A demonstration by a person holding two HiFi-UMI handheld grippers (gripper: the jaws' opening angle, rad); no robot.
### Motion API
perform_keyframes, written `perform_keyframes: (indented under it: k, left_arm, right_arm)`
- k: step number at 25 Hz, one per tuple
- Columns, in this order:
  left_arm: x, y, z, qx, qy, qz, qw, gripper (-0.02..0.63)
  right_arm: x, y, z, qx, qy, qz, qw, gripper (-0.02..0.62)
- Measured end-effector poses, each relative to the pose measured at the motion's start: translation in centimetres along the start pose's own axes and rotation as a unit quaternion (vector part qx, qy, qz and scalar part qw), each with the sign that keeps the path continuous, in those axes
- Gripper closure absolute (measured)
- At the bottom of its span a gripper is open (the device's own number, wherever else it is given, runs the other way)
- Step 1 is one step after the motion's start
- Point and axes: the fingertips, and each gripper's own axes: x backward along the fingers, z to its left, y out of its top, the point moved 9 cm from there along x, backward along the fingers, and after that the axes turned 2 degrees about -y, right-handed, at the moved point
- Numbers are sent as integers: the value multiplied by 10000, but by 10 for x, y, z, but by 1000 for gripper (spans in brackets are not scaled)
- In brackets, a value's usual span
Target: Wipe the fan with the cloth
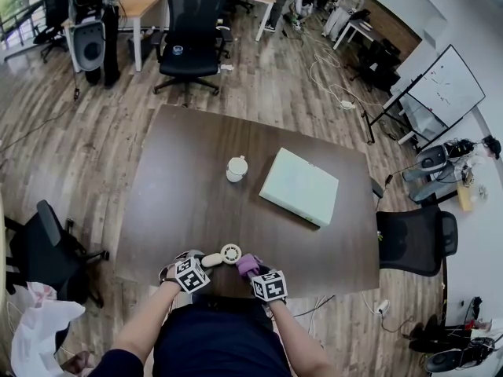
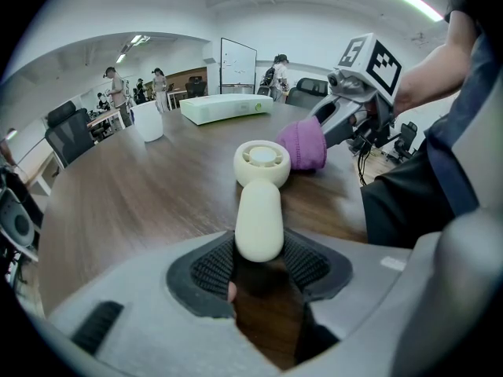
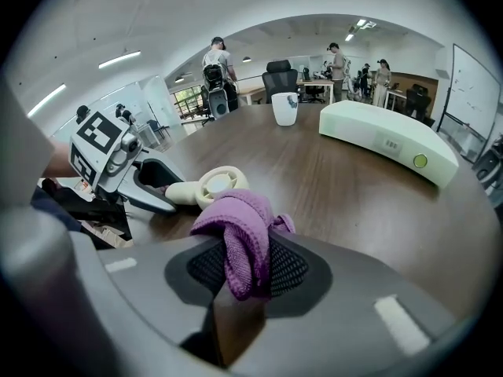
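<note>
**Fan** [image 2: 262,181] — small, cream, with a round head on a stub handle. It sits at the near edge of the table [image 1: 196,203], head pointing away from you. Your left gripper [image 2: 259,261] clamps the handle's end between its ribbed pads.

**Cloth** [image 3: 240,226] — purple and bunched, pinched fast in your right gripper [image 3: 240,272]. The wad sits just right of the fan head; contact cannot be told.

**Print:** only the black-and-white square markers on the marker cubes [image 1: 191,274].

**Farther off, mid-table:** a white cup [image 1: 236,168] and a pale box [image 1: 299,186].
</note>
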Motion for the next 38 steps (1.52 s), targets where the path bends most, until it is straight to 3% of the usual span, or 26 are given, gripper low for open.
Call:
perform_keyframes:
  k: [16, 38]
  left_arm:
    - [1, 6, -2, -51, -116, 34, 9999, 410]
    - [4, 5, -1, -54, -125, 48, 9999, 410]
  right_arm:
    - [-14, 41, -31, 265, -50, 136, 9995, 480]
    - [-45, 95, -16, 1076, 68, 439, 9932, 480]
